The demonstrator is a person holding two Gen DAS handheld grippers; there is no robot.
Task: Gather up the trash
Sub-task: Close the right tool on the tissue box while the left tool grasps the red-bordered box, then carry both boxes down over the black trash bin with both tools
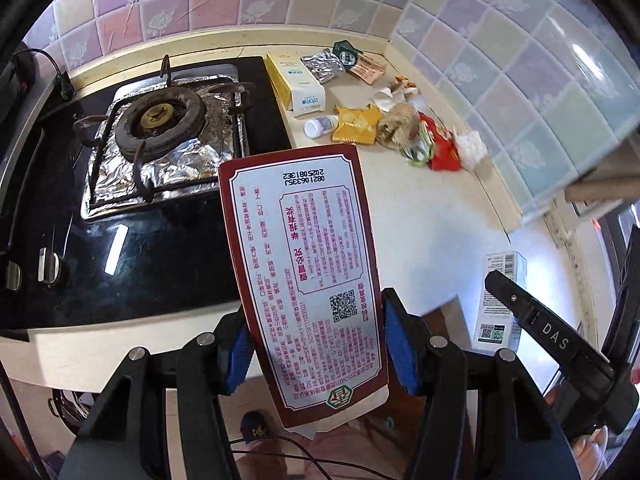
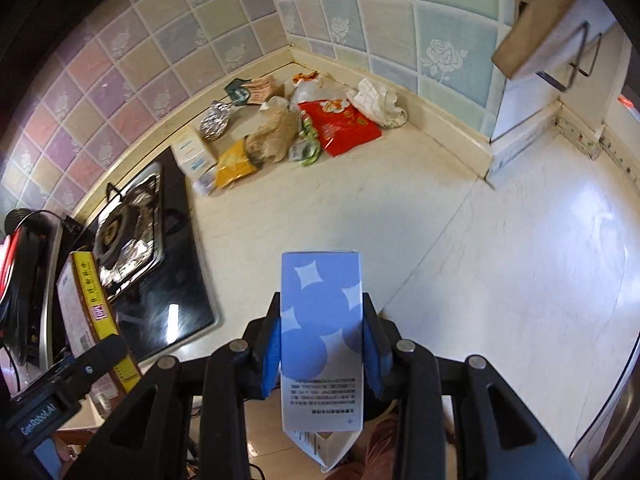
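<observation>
My left jaws point(image 1: 316, 344) pinch a flat red carton point(image 1: 304, 276) by its long edges; my right jaws point(image 2: 322, 344) pinch a blue box point(image 2: 322, 332) the same way. Both ride clear above the pale surface point(image 2: 500, 260), beside the stove point(image 1: 160, 128). More trash, wrappers point(image 2: 340, 124) and foil point(image 1: 322, 65), lies heaped in the far corner. I judge that I should keep both grips firm and steady and carry the boxes level to a bin; none is in view.
</observation>
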